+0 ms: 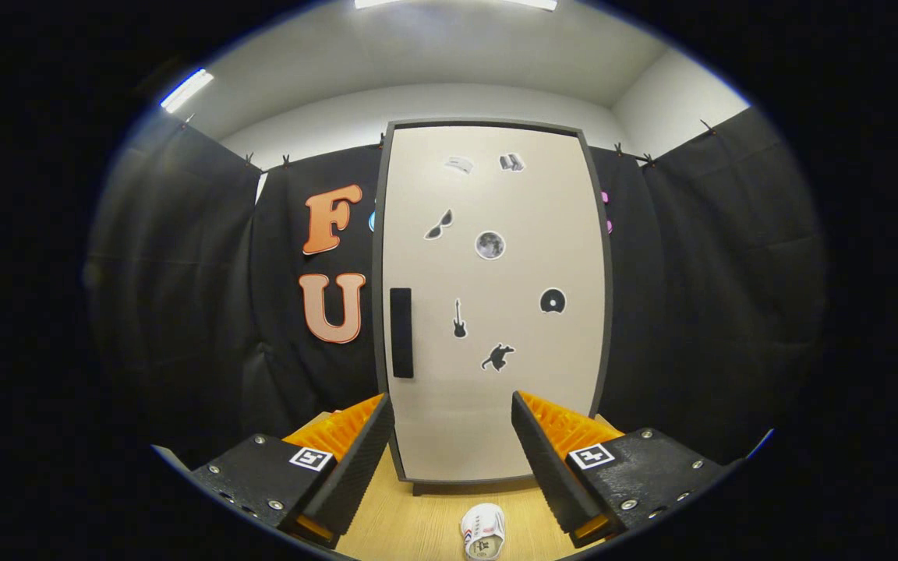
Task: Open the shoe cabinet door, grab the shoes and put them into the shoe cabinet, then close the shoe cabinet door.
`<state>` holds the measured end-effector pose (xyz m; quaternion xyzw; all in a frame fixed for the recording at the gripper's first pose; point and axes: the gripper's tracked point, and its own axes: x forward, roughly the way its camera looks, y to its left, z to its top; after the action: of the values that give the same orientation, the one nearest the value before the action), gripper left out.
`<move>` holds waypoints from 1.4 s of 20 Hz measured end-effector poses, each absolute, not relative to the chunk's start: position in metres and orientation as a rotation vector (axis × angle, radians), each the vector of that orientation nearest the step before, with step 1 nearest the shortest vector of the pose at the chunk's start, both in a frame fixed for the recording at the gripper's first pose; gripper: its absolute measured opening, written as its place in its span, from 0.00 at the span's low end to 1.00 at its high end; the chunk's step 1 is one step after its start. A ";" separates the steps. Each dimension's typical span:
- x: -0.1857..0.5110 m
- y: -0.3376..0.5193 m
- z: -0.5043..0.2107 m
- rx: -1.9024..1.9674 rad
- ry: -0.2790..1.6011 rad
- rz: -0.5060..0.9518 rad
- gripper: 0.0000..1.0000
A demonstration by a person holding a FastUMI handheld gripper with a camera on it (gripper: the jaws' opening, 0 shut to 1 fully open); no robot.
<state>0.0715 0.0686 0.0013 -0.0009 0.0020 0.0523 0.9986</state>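
My jaws (453,460) were spread wide and held nothing. They looked straight at the cabinet (492,304), which stood upright on the tabletop (426,522) at my 12 o'clock, beyond the fingertips. Its door (496,405) was closed, flat to the frame, so the first step of the task was not yet done.

The relation that mattered was the handle (401,333). It was a dark vertical bar, with its long axis running from 12 to 6 o'clock, and it sat on the left edge of the door, at about 11 o'clock from the middle of my jaws. I judged that the hinges were on the opposite side, at 3 o'clock, though I could not see them. So my jaws would have to go forward and to the left, and close across the bar from 9 to 3 o'clock.

A shoe (483,531) lay on the tabletop between my fingers, at 6 o'clock, well in front of the door. Its long axis pointed toward the cabinet. I could not tell if there was a second shoe.
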 end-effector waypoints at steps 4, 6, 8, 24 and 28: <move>0.097 0.098 0.007 -0.015 -0.013 0.140 0.95; 0.109 0.109 0.007 -0.025 -0.014 0.149 0.95; 0.122 0.120 0.007 -0.032 -0.011 0.157 0.95; 0.236 0.153 0.003 -0.078 -0.021 0.124 0.95; 0.254 0.151 0.001 -0.069 -0.022 0.104 0.95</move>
<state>0.2538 0.1513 0.0014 -0.0343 -0.0111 0.0518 0.9980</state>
